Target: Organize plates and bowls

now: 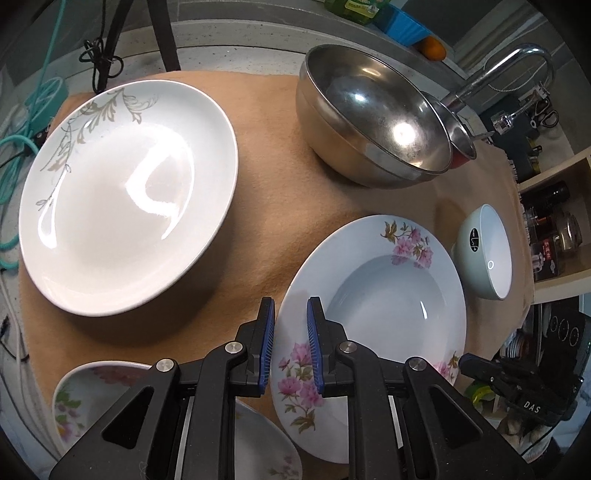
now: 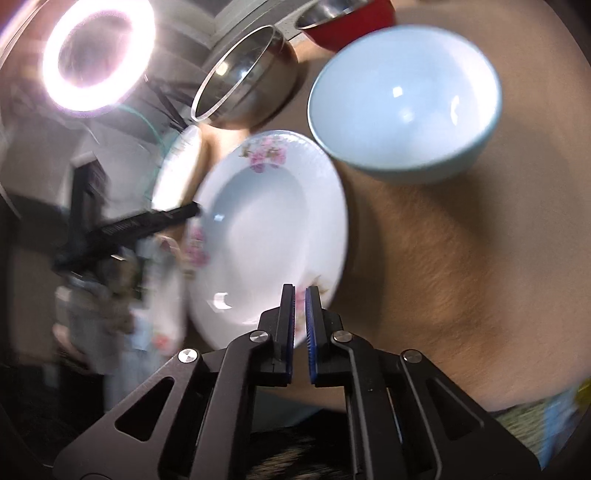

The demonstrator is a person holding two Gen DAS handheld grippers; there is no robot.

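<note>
A deep white plate with pink flowers (image 1: 388,295) sits over the tan cloth (image 1: 258,221). My left gripper (image 1: 290,306) is shut on its near-left rim, one blue pad on each side. My right gripper (image 2: 300,291) is shut on the opposite rim of the same plate (image 2: 266,229); its black tip (image 1: 467,360) also shows in the left wrist view. A large white plate with a grey leaf pattern (image 1: 125,195) lies to the left. A big steel bowl (image 1: 373,122) stands behind, and a pale green bowl (image 1: 487,254) stands to the right.
Two more floral dishes (image 1: 85,391) lie under my left gripper at the cloth's near edge. A small red bowl (image 2: 347,26) with a steel lining sits behind the big bowl. A faucet (image 1: 517,66), a shelf of jars (image 1: 554,229) and a ring light (image 2: 98,55) surround the counter.
</note>
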